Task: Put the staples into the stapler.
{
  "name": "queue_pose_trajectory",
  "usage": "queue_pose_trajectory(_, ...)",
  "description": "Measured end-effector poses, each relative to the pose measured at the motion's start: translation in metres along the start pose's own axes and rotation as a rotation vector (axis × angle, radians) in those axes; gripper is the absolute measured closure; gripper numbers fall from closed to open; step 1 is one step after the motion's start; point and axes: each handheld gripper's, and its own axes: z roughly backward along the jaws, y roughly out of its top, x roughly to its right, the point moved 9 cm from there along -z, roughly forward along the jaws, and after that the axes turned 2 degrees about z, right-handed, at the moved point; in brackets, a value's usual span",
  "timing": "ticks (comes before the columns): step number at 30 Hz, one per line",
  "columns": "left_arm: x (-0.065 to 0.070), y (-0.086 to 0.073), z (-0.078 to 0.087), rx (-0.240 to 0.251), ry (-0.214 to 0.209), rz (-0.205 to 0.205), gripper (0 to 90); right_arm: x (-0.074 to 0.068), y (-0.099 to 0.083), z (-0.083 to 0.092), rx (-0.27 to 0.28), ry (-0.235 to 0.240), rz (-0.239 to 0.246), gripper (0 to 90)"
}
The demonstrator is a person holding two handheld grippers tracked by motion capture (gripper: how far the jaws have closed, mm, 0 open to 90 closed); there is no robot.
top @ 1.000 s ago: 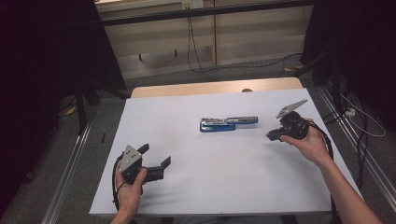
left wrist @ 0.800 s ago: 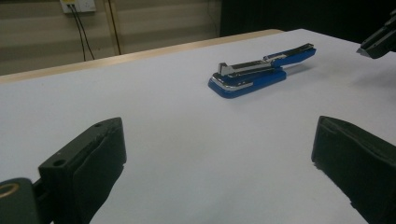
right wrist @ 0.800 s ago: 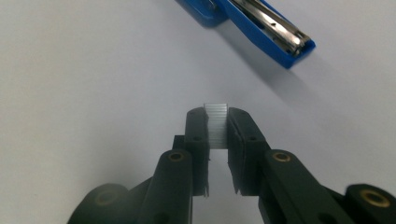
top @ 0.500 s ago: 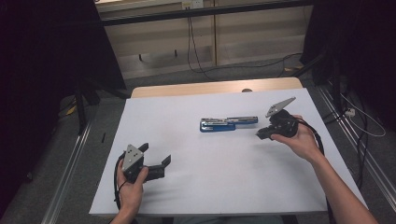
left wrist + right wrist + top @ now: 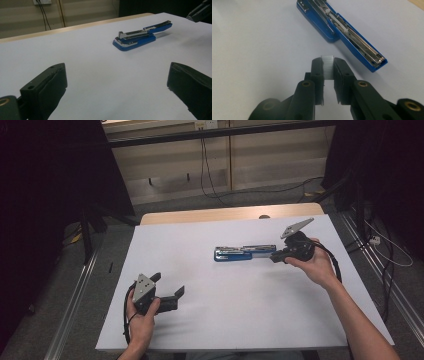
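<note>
Blue stapler (image 5: 245,253) lying open beside right tool (image 5: 328,65) clamping staples (image 5: 328,68); left tool (image 5: 167,290) agape

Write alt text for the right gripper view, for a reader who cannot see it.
A black claw rises from the bottom edge, shut on a strip of silver staples, above a white table. Just beyond it lies a blue stapler, opened out flat so its metal staple channel faces up, running diagonally from the top centre toward the right.
</note>
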Motion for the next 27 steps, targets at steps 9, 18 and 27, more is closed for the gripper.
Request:
queue_pose_trajectory(9, 0.001, -0.002, 0.000, -0.012, -0.002, -0.006, 3.0, -0.005, 0.021, -0.008, 0.048, 0.003, 0.029, 79.3)
queue_pose_trajectory(18, 0.001, -0.001, 0.000, -0.005, -0.005, -0.004, 3.0, -0.007, 0.036, -0.014, 0.076, 0.025, 0.030, 79.3)
queue_pose_trajectory(27, 0.001, -0.002, 0.000, -0.013, -0.005, -0.004, 3.1, -0.002, 0.042, -0.022, 0.069, 0.027, 0.036, 79.3)
